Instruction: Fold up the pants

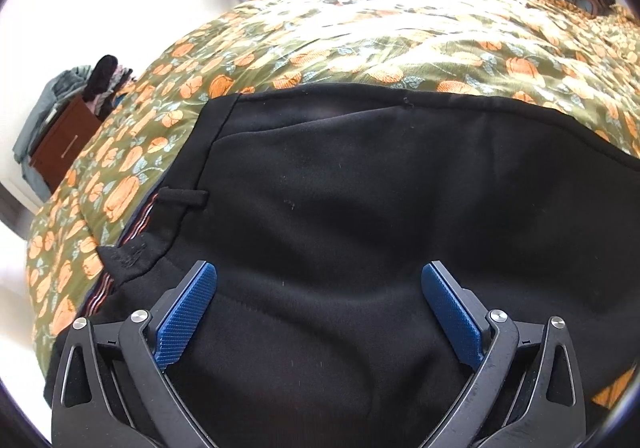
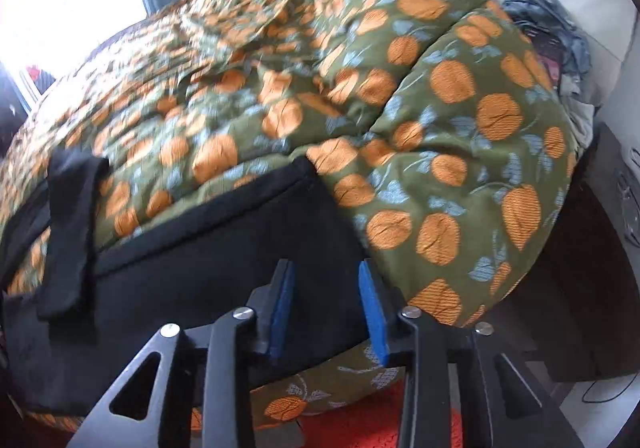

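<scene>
1. Spreading its blue-padded fingers wide at the bottom of the left wrist view, the left gripper (image 1: 319, 268) hovers over black cloth with nothing between the pads (image 1: 186, 314).
2. Under and ahead of it lie the black pants (image 1: 360, 208), filling the lower and middle part of that frame. Their far edge runs as a long curved hem across the middle.
3. At the left of the frame a striped waistband (image 1: 138, 222) and a small belt loop (image 1: 184, 197) show.
4. The pants rest on a green bedspread (image 1: 360, 40) printed with orange pumpkins, which takes the upper half of the frame.
5. At the far left stands a brown nightstand (image 1: 60, 146) with a pile of clothes (image 1: 92, 82) on top.
6. In the right wrist view, the right gripper (image 2: 326, 272) sits at bottom centre, its fingers set a narrow gap apart. Black cloth shows in the gap, but whether the pads pinch it cannot be told.
7. The pants (image 2: 200, 248) spread from that gripper toward the lower left of the frame, one corner reaching just above the fingertips. A loose black flap (image 2: 70, 232) lies folded over at the left.
8. The bedspread (image 2: 440, 108) bulges over the upper and right part, slightly blurred.
9. A heap of grey clothing (image 2: 548, 32) lies at the upper right.
</scene>
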Demonstrator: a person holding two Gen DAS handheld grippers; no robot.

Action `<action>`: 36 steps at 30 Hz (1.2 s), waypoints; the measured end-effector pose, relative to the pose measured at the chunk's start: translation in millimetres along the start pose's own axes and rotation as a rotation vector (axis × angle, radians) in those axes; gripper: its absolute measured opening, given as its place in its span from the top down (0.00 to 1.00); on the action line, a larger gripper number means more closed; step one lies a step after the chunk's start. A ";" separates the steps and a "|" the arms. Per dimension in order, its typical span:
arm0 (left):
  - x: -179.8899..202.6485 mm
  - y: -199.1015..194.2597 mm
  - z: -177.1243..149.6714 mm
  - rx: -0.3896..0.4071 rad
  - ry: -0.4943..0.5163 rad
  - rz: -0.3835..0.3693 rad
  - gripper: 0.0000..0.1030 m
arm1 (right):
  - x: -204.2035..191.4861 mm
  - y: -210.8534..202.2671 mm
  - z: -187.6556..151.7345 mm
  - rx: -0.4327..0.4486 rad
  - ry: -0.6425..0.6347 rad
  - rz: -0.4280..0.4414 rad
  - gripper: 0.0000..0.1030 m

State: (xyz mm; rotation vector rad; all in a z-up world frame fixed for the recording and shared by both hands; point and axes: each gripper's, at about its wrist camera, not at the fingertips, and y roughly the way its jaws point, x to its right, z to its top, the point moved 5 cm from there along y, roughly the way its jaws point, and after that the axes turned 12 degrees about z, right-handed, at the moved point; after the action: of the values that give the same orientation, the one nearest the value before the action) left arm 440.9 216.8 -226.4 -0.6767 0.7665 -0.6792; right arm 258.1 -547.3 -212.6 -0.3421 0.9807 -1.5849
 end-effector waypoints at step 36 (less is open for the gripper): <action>8.2 -84.8 -129.7 0.011 0.027 -0.232 0.00 | -1.5 15.1 -17.1 0.043 0.325 0.075 0.91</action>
State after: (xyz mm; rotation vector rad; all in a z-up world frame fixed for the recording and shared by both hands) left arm 318.0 122.6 -236.2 -0.7546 0.7149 -0.9048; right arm 256.8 -538.5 -233.7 -0.0159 1.1893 -1.6202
